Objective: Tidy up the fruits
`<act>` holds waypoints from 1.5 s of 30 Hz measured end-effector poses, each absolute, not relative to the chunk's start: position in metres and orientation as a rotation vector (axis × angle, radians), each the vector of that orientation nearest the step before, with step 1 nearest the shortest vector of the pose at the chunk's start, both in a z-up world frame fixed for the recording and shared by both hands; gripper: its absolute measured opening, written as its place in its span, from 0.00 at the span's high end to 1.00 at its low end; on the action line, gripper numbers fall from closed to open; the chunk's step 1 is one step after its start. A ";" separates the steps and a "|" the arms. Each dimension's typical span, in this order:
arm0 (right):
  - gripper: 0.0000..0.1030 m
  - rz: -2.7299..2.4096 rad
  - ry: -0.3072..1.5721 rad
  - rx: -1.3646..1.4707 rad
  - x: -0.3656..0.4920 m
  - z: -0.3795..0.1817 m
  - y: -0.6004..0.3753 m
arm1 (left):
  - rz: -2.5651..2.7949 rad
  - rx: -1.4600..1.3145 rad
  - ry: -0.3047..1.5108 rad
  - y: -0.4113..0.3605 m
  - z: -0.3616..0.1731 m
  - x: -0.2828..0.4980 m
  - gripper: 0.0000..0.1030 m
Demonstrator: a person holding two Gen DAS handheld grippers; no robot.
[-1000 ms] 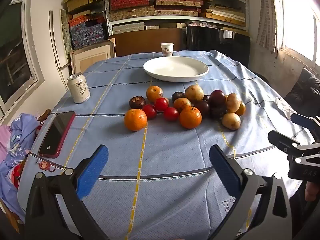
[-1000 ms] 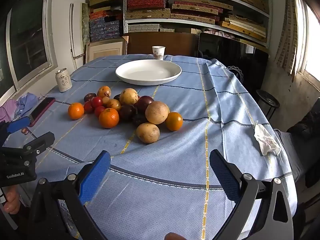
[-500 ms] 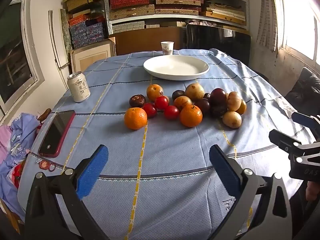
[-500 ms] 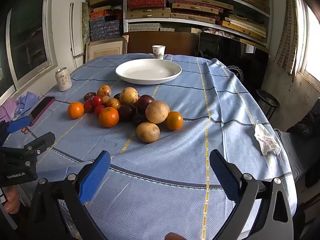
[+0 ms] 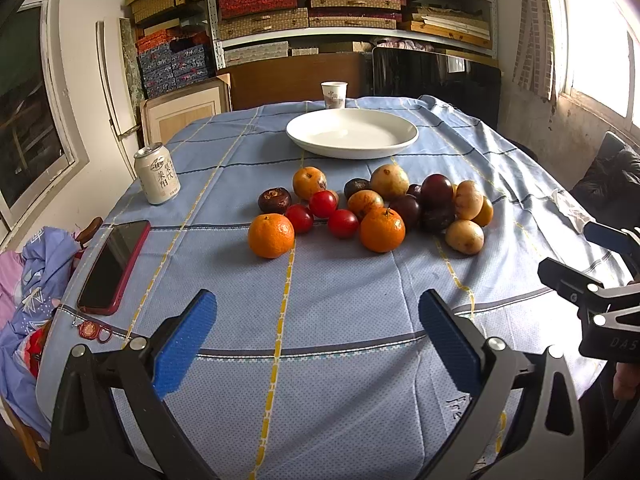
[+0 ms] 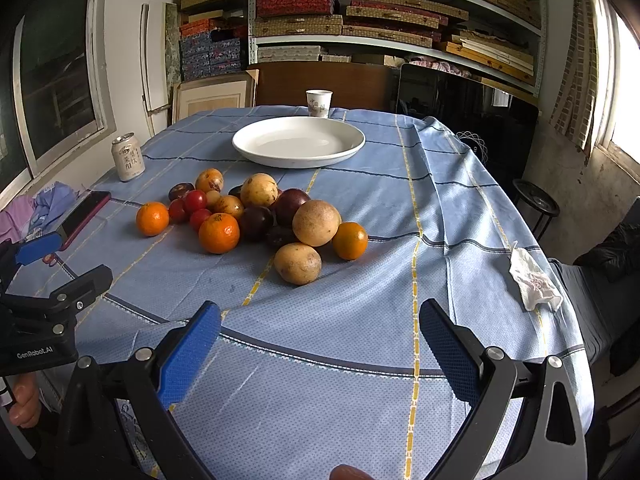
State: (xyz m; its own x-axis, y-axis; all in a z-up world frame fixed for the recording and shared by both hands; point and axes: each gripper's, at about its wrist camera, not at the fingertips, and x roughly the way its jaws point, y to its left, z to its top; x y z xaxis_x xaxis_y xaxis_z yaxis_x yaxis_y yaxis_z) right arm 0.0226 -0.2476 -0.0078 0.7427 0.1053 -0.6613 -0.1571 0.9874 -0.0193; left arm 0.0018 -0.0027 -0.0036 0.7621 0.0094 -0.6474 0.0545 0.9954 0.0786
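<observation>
Your left gripper (image 5: 318, 330) is spread wide, blue pads (image 5: 182, 340) apart, nothing between them, hovering over the near edge of the blue checked tablecloth (image 5: 340, 288). Your right gripper (image 6: 320, 338) is the same: jaws wide, empty, over the near right part of the cloth. Each shows in the other's view, at the side edge.

Left of you, near the table edge: a red-cased phone (image 5: 114, 266) lying flat, a small key ring (image 5: 94, 330) just below it.

Mid-table is the fruit cluster, all loose on the cloth, none on the plate. Nearest on the left, a mandarin (image 5: 271, 235) slightly apart from the rest. A second mandarin (image 5: 382, 229) sits right of it, touching the pile. Between and behind them, three red tomatoes (image 5: 323, 204) packed together. Dark plums (image 5: 437, 190) bunch on the right side of the cluster, with tan round fruits (image 5: 465, 236) at the right end; the biggest tan one (image 6: 316, 223) sits behind the nearest tan one. A small orange (image 6: 349, 240) is just right of those two. One dark brown fruit (image 5: 274, 200) sits at the left rear.

A white drink can (image 5: 157, 174) stands upright, well left of the fruit. A crumpled tissue (image 6: 534, 282) lies on the right side of the cloth.

Beyond the fruit, a white plate (image 5: 352, 134), bare. Behind it, a paper cup (image 5: 334, 95), upright at the far edge.
</observation>
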 end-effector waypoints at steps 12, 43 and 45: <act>0.03 0.142 0.721 -0.075 0.023 -0.007 -0.248 | -0.026 0.096 0.706 -0.002 -0.006 0.002 0.04; 0.03 0.143 0.725 -0.078 0.024 -0.010 -0.247 | -0.025 0.099 0.712 -0.002 -0.009 0.002 0.04; 0.03 0.144 0.725 -0.079 0.024 -0.009 -0.247 | -0.025 0.099 0.712 -0.002 -0.009 0.002 0.04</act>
State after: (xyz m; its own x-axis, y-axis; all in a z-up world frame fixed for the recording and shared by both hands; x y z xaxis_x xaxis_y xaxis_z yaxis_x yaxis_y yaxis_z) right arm 0.0236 -0.2468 -0.0093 0.7391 0.1041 -0.6656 -0.1585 0.9871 -0.0217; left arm 0.0023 -0.0023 -0.0087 0.7567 0.0105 -0.6536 0.0572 0.9950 0.0822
